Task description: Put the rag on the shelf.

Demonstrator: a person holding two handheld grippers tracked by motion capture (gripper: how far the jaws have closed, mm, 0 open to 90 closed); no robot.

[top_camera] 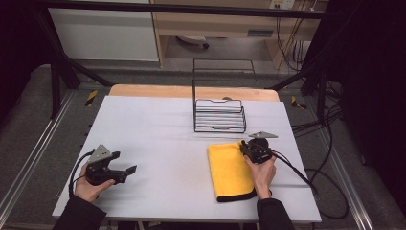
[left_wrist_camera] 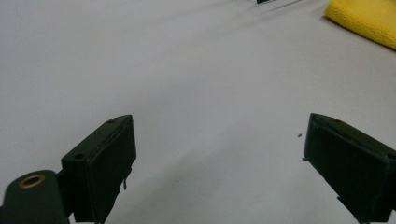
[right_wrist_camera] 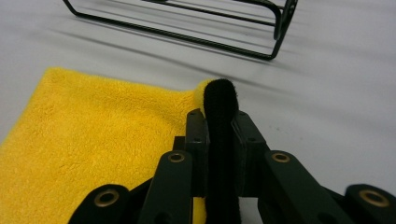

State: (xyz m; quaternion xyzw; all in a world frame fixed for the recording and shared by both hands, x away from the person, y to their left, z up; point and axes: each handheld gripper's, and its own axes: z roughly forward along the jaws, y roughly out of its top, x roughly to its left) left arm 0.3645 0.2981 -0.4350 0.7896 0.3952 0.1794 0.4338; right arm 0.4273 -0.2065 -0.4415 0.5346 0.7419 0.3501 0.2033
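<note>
Towel (right_wrist_camera: pixel 93 154) edge pinched in right gripper (right_wrist_camera: pixel 219 116), plain up close

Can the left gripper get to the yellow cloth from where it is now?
Probably yes: the left gripper is open, and bare table lies between it and the cloth.

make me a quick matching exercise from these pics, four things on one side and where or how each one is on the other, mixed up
Things:
1. yellow cloth
2. wire rack
3. left gripper
4. right gripper

States:
A. open above bare table
B. lies flat at the near right of the table
C. shut on a black-edged corner
D. stands upright at the far side of the table

Pairs: 1-B, 2-D, 3-A, 4-C
</note>
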